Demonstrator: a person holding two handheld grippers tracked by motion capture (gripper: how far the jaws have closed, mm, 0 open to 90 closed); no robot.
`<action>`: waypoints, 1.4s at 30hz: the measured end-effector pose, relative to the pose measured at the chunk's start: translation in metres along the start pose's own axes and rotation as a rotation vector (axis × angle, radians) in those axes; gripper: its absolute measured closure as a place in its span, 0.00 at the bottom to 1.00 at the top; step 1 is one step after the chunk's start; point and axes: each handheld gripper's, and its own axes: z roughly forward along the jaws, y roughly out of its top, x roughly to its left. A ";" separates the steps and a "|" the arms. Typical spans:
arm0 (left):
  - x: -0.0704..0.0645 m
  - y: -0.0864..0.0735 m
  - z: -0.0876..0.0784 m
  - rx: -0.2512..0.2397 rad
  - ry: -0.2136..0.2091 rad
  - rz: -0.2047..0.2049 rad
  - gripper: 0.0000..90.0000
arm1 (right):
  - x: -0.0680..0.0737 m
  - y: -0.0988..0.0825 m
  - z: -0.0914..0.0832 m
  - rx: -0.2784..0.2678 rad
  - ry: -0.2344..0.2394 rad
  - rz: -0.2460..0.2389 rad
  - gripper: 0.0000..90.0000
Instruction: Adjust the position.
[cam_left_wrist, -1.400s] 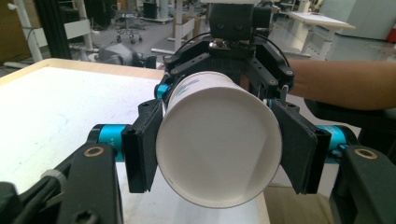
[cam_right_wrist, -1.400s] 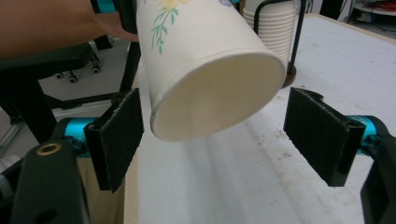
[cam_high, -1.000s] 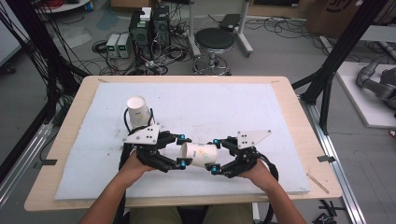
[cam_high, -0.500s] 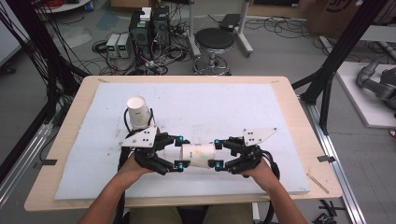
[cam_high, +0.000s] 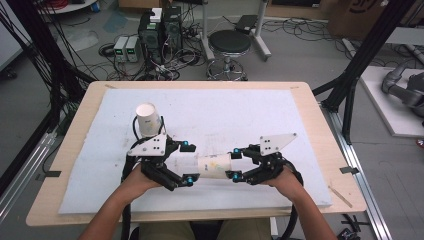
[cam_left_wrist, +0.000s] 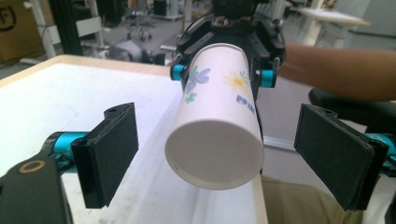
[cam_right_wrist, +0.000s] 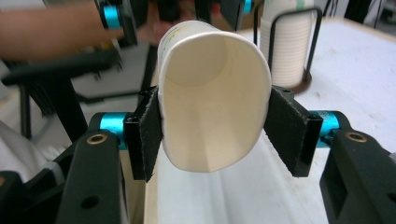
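Note:
A white paper cup (cam_high: 212, 164) with flower prints lies level above the mat between my two grippers. My right gripper (cam_high: 233, 164) is shut on its open rim end, and the pads (cam_right_wrist: 149, 135) squeeze the mouth (cam_right_wrist: 210, 93) into an oval. My left gripper (cam_high: 189, 163) stands around the closed base end (cam_left_wrist: 217, 149). Its jaws have just been opening, and both pads (cam_left_wrist: 109, 149) are apart from the cup. In the left gripper view the right gripper (cam_left_wrist: 222, 74) grips the far end.
A stack of white cups (cam_high: 149, 120) stands in a black wire holder just behind my left hand, the same stack (cam_right_wrist: 285, 42) showing in the right gripper view. A white mat (cam_high: 260, 115) covers the wooden table (cam_high: 310, 100). A stool and cables are on the floor beyond.
The right gripper's jaws have closed onto the cup's rim end. The left gripper's jaws have spread off the base end. Both hands have stayed in place.

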 end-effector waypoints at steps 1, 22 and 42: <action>0.000 0.001 -0.001 0.010 0.011 0.005 0.15 | 0.000 0.002 0.000 0.019 -0.006 -0.005 0.45; 0.002 0.014 0.007 0.193 0.049 0.050 0.16 | -0.002 0.046 0.012 0.265 -0.032 -0.110 0.45; 0.004 0.014 0.017 0.332 0.039 0.069 0.21 | 0.004 0.073 0.033 0.470 -0.042 -0.197 0.45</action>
